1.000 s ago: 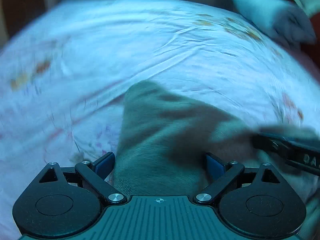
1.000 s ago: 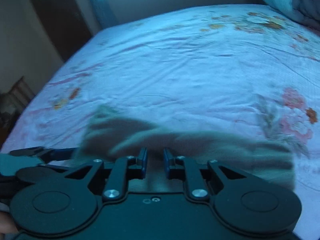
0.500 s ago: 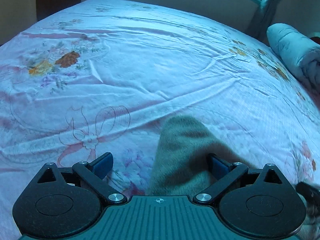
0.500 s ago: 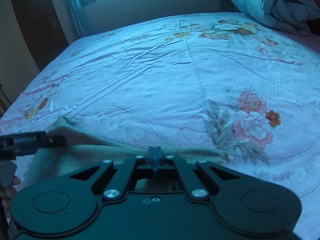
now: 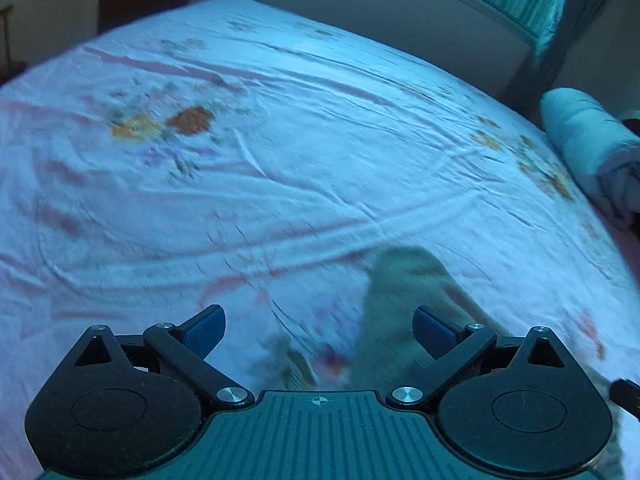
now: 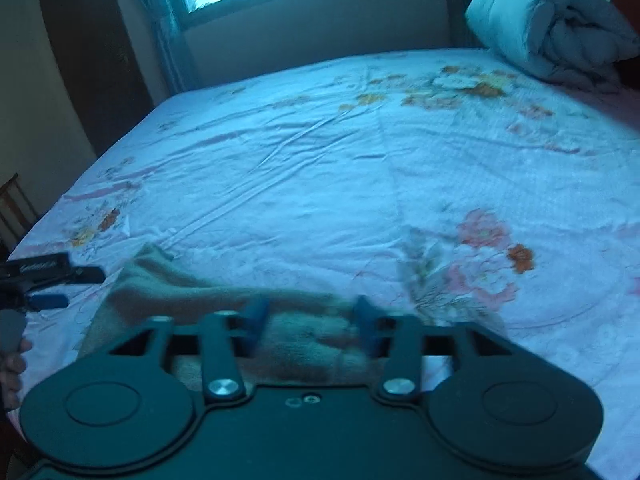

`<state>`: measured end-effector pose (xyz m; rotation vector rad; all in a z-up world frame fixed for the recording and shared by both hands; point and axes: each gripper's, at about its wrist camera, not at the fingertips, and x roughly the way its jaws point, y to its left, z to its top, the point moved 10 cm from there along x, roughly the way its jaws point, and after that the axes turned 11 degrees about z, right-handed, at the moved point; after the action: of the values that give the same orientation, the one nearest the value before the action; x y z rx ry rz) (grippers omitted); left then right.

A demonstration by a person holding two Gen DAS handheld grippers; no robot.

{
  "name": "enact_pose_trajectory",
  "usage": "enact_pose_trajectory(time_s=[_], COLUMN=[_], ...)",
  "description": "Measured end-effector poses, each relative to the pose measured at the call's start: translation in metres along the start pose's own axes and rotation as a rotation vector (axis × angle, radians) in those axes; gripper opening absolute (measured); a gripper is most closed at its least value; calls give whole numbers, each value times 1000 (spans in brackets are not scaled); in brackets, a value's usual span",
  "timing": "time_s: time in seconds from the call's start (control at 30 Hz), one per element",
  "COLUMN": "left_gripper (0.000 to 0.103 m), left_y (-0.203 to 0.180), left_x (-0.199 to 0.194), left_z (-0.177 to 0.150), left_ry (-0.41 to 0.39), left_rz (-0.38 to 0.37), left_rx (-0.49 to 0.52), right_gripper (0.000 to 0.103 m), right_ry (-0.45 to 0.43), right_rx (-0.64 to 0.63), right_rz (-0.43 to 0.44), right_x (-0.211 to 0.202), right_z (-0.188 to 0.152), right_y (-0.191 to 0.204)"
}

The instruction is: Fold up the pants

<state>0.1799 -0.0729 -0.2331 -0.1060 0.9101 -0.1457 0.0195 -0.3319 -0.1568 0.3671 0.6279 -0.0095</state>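
The olive-brown pants (image 6: 208,300) lie folded in a band on the floral bed sheet near the bed's front edge. In the left wrist view a pants end (image 5: 404,292) points away on the sheet, to the right of centre. My left gripper (image 5: 318,326) is open and empty above the sheet; it also shows at the left in the right wrist view (image 6: 48,284). My right gripper (image 6: 310,320) is open just over the pants, holding nothing.
The bed sheet (image 6: 360,168) is wide and wrinkled. A rolled grey-blue duvet (image 6: 560,32) lies at the far right corner, also in the left wrist view (image 5: 588,148). A window and wall stand behind the bed. A wooden chair (image 6: 12,208) stands at the left.
My right gripper closed on the pants half a second ago and has now opened and let go. My left gripper stayed open and swung left, so the pants sit more to its right.
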Motion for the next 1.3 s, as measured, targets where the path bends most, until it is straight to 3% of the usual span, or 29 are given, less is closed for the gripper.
enact_pose_trajectory(time_s=[0.03, 0.13, 0.23, 0.47, 0.53, 0.67, 0.77, 0.87, 1.0, 1.2, 1.3], left_gripper=[99, 99, 99, 103, 103, 102, 87, 74, 51, 34, 30], left_y=[-4, -15, -20, -23, -22, -30, -46, -50, -41, -45, -48], left_x=[-4, -7, -2, -1, 0, 1, -3, -8, -19, -38, -50], left_z=[-9, -37, -61, -73, -75, -80, -87, -87, -82, -78, -70], left_ry=[25, 96, 140, 163, 173, 178, 167, 155, 122, 27, -20], left_rz=[-29, -80, -83, -87, -95, -101, -121, -133, -149, -134, -140], left_rx=[8, 53, 86, 141, 135, 147, 193, 169, 143, 182, 179], right_gripper=[78, 75, 76, 80, 76, 68, 61, 47, 43, 38, 38], right_ry=[-1, 25, 67, 150, 205, 221, 229, 216, 180, 119, 93], right_rx=[5, 4, 69, 340, 413, 417, 393, 379, 367, 329, 295], right_rz=[5, -5, -17, 113, 192, 219, 224, 235, 229, 220, 221], right_x=[-5, -18, -22, -12, -3, 6, 6, 1, -6, -20, -27], right_z=[0, -8, -25, -62, -73, -86, -86, -82, -80, -71, -64], right_y=[-2, -12, -31, -52, -49, -44, -36, -31, -27, -20, -12])
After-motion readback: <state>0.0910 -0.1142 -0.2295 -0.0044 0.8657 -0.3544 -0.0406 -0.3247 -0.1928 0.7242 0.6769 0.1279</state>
